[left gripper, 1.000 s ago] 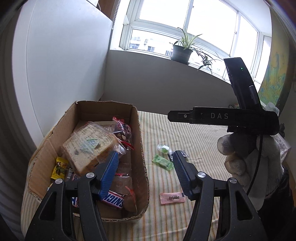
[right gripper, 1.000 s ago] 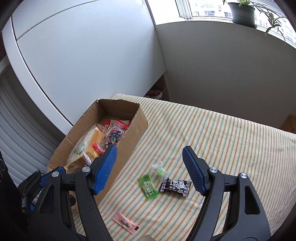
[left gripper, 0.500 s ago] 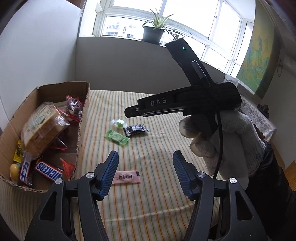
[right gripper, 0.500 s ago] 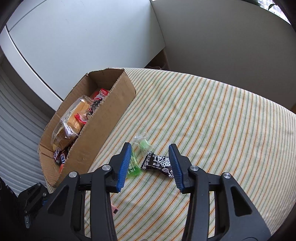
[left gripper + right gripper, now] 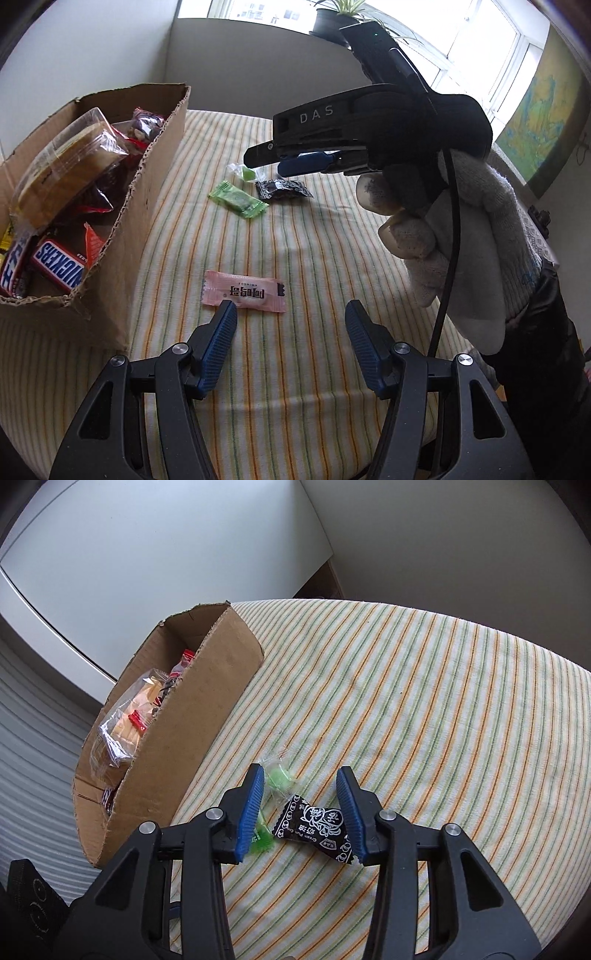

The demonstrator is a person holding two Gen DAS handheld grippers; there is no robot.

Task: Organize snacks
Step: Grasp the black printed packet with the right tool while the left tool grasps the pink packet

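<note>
A cardboard box [image 5: 147,192] of snacks stands at the left of the striped table; it also shows in the right wrist view [image 5: 192,738]. My left gripper [image 5: 290,314] is open, low over the table, its left fingertip at the edge of a pink candy [image 5: 243,295]. My right gripper [image 5: 301,779] is open and straddles a black candy [image 5: 317,823], with a clear-wrapped green candy [image 5: 279,777] just ahead and a green candy [image 5: 262,836] partly hidden behind its left finger. In the left wrist view the right gripper [image 5: 280,164] hovers over the black candy [image 5: 282,189] and green candy [image 5: 238,198].
The box holds a wrapped cake [image 5: 62,173], Snickers bars [image 5: 59,264] and red packets [image 5: 144,123]. A gloved hand [image 5: 461,240] holds the right gripper. A white cabinet [image 5: 166,554] stands behind the box. A potted plant [image 5: 332,18] sits on the windowsill.
My left gripper has swung right from over the box and come down near the pink candy. My right gripper has descended over the black candy and narrowed its opening.
</note>
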